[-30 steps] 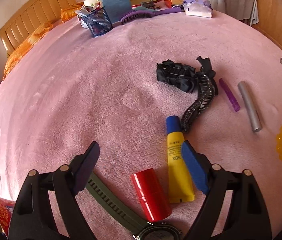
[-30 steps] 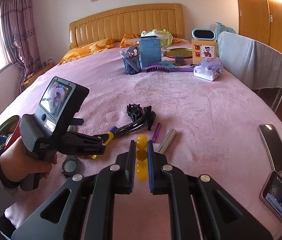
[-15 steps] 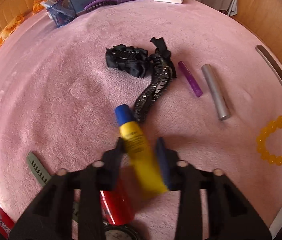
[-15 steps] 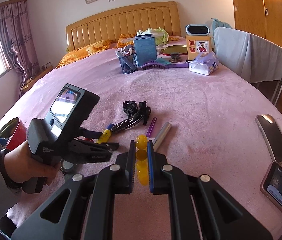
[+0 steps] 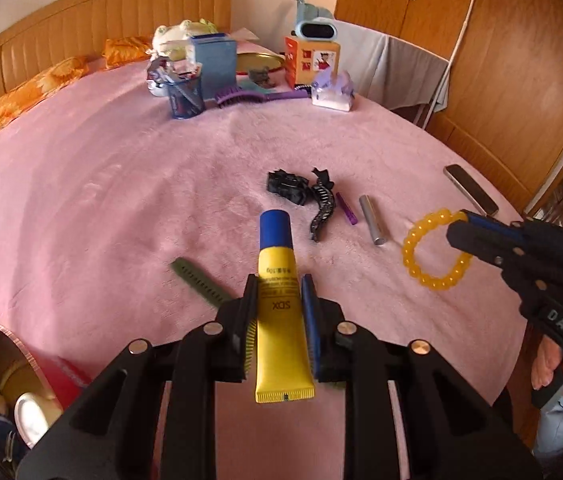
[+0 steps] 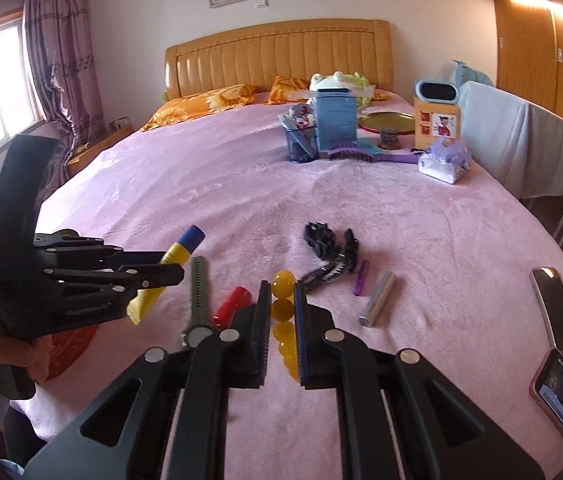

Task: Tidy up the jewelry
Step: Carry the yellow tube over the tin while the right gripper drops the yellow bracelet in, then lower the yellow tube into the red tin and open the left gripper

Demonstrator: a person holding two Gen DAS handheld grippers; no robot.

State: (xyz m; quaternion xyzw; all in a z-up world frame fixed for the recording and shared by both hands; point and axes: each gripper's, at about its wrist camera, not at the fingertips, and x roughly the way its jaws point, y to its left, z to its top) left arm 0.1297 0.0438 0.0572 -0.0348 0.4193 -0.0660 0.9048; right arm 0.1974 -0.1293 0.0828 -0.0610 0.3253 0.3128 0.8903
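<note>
A big bed (image 5: 121, 184) with a soft pink blanket fills the room; a wooden headboard (image 6: 277, 56) stands at the far end, with orange pillows (image 6: 205, 100) under it; brown wooden wardrobe doors (image 5: 521, 60) run along one side, and a purple curtain (image 6: 61, 64) hangs by the window on the other side.

At the far end of the bed sit a blue box (image 5: 213, 62), an orange box (image 5: 313, 60), a mesh pen cup (image 5: 185, 98) and a purple brush (image 5: 237, 96); two phones (image 6: 557, 308) lie near the edge of the bed.

The left tool (image 5: 279, 292) is held up above the blanket, level and pointing at the headboard; its two fingers are pressed tight on a yellow tube (image 5: 279, 312) with a blue cap; the tube is lifted off the bed.

The right tool (image 6: 283, 304) is low, close to the blanket; its fingers are squeezed on a yellow bead bracelet (image 5: 433, 248), holding it by one side of the ring; the rest of the ring hangs close to the blanket.

In the middle of the bed lie a black hair clip (image 5: 289, 186), a black beaded band (image 5: 323, 210), a small purple stick (image 5: 347, 208) and a silver tube (image 5: 373, 220), all near each other; a green watch (image 6: 197, 296) and a red tube (image 6: 231, 306) lie side by side nearer the person.
</note>
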